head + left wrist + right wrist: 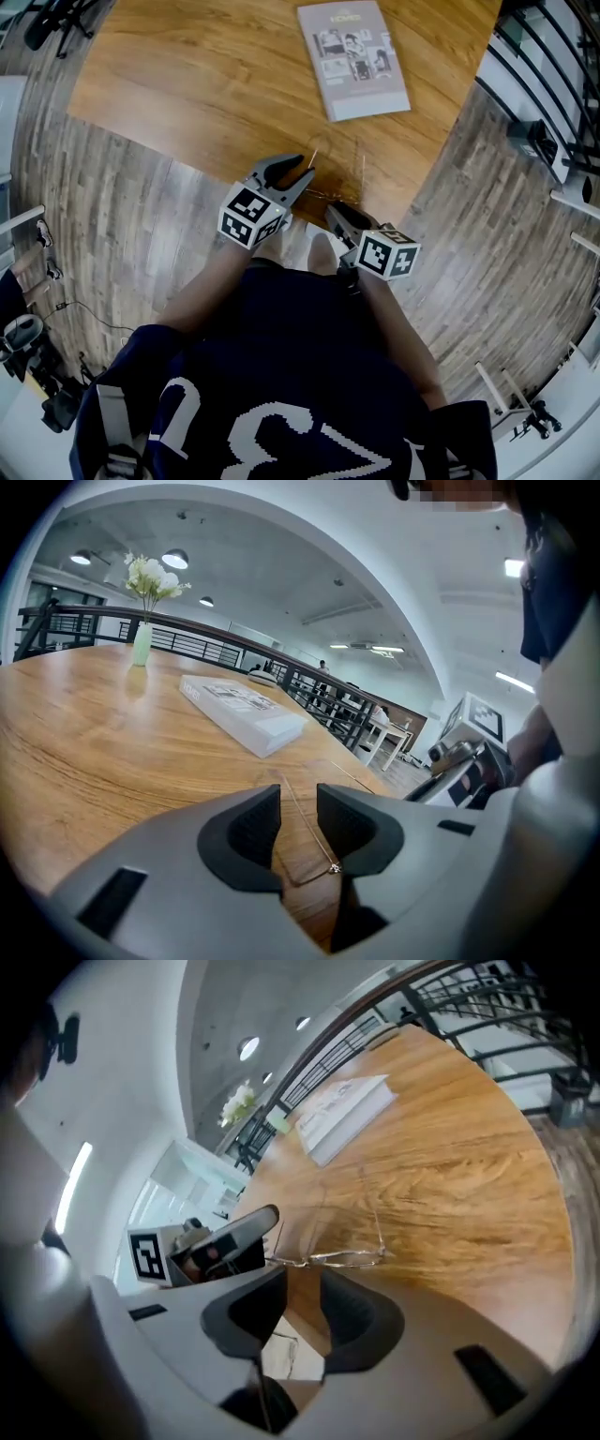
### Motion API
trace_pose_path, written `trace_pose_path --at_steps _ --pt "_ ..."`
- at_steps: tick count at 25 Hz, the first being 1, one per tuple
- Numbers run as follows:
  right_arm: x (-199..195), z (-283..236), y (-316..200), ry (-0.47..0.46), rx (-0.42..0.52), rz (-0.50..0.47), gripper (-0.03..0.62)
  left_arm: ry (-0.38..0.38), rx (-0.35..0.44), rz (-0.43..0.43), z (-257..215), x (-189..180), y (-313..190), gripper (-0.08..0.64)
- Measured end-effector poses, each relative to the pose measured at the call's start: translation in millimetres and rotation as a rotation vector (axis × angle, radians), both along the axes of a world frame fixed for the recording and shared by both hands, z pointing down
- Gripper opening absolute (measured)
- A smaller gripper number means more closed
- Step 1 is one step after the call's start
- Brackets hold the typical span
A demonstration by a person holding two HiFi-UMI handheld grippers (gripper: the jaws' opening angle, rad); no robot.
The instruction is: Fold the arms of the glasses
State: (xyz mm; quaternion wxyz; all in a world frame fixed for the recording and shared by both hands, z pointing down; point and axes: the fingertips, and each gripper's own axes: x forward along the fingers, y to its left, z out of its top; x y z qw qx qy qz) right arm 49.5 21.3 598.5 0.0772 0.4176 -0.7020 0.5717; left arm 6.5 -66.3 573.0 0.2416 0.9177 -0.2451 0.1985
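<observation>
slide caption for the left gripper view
Left claw open astride a thin glasses arm on the wooden table

Holds a gripper in each hand, out ahead of the torso (309, 375), with the bare left forearm (202, 291) and right forearm (398, 328) converging toward the front. Points the left gripper (305, 166) forward and somewhat down, jaws parted, a narrow gap between the pads (248, 832). Carries the right gripper (336, 216) just beside it and nearer the body, tilted down and rolled to one side, jaws likewise parted. Turns left marker cube (250, 216) and right marker cube (386, 253) up toward the head camera.
</observation>
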Motion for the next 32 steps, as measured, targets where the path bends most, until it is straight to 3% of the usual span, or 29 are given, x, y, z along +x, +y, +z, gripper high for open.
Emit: trace_pose_path --at_steps 6,9,15,19,26,32 --pt "7.8 1.0 -19.7 -0.235 -0.089 0.277 0.130 -0.005 -0.025 0.030 6.0 4.6 10.1 0.122" --pt "5.5 4.9 -23.7 -0.318 -0.139 0.352 0.130 -0.007 -0.031 0.030 7.8 5.5 12.2 0.121" --pt "4.0 6.6 -23.3 -0.334 -0.151 0.389 0.115 -0.009 -0.036 0.026 8.8 3.3 12.0 0.121" --pt "12.1 3.6 -26.8 -0.314 -0.121 0.414 0.035 0.003 -0.017 0.003 2.6 -0.8 8.6 0.121" --pt "22.3 -7.7 -36.3 -0.354 -0.072 0.441 0.032 0.044 0.016 -0.017 -18.4 -5.3 -0.5 0.123" --pt "40.6 -32.6 -51.4 -0.335 -0.014 0.474 0.031 0.105 0.111 0.017 -61.6 -2.0 1.4 0.123"
